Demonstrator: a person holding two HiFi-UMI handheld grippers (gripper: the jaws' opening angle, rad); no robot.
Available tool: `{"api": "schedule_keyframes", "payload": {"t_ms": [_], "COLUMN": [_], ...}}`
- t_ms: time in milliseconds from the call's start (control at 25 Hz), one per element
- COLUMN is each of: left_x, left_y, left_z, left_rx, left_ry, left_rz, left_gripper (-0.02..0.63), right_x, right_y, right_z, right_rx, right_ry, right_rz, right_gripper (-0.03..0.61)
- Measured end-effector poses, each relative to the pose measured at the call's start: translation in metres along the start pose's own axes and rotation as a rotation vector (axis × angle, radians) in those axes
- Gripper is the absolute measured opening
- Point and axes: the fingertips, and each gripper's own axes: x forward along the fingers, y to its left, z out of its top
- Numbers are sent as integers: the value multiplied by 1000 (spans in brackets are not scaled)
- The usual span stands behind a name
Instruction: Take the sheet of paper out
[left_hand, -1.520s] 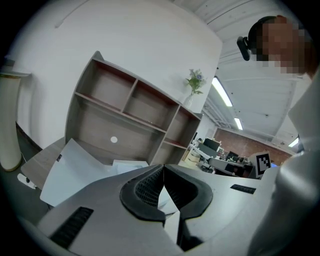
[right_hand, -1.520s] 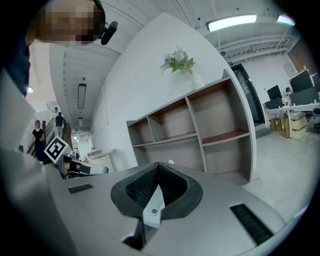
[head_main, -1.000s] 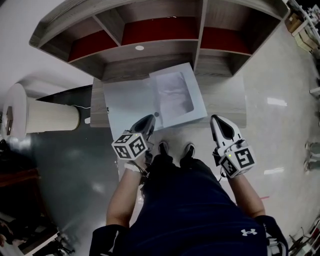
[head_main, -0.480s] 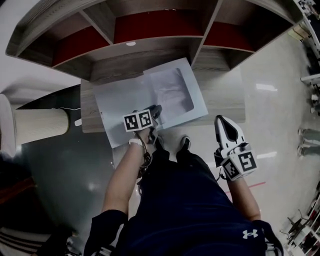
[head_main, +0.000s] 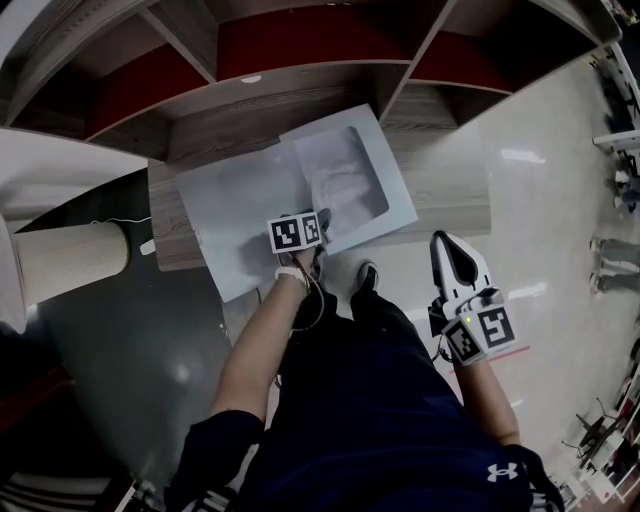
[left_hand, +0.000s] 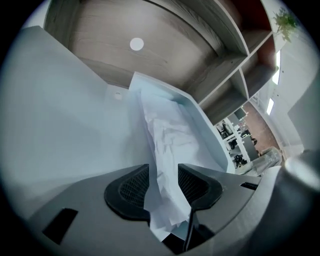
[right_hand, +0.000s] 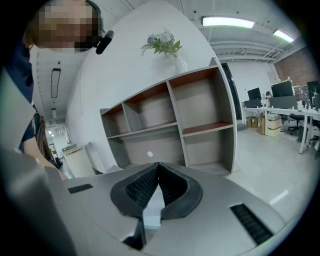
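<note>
Two tongs noted. Your left tongs (head_main: 318, 218) stand at the front edge of the grey wood-grain surface (head_main: 450, 195), near its middle. Their jaws are wide and have just been opening. The crumpled white sheet of paper (left_hand: 167, 135) runs between the pads, unclamped. The rest of that sheet lies in the windowed half of the pale blue flat folder (head_main: 235, 205), which rests on the left and middle of the surface and overhangs its front edge. Your right tongs (head_main: 442, 240) hang just off the front edge, toward the right corner, jaws together at the tips.
</note>
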Motion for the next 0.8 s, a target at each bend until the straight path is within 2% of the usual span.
{"api": "schedule_keyframes", "payload": {"t_ms": [160,240,400,600,720,800], "left_x": [6,7,11,14,16,17], "left_y": [-9,-13,-31,-28,-24,-24], "left_z": [-12,-16,-23,-25,-22,-19], "left_rx": [63,66,-27,-101,-170,-180], "left_ry": [24,33,60,60,53,44], "left_rz": [21,12,-97,-131,-169,-179], "left_gripper": [196,198,185,135,91,47], "right_x": [-5,-7,-10,-17,-20,-21], "right_y": [-1,-1,-2,-6,-9,-10], "right_z": [-5,-6,-8,-14,-17,-19], "right_rx": [13,26,41,69,76,81], "right_ry": [7,7,2,6,7,9], "right_rz": [-17,-20,-25,-34,-40,-40], "right_gripper": [12,12,12,12,12,12]}}
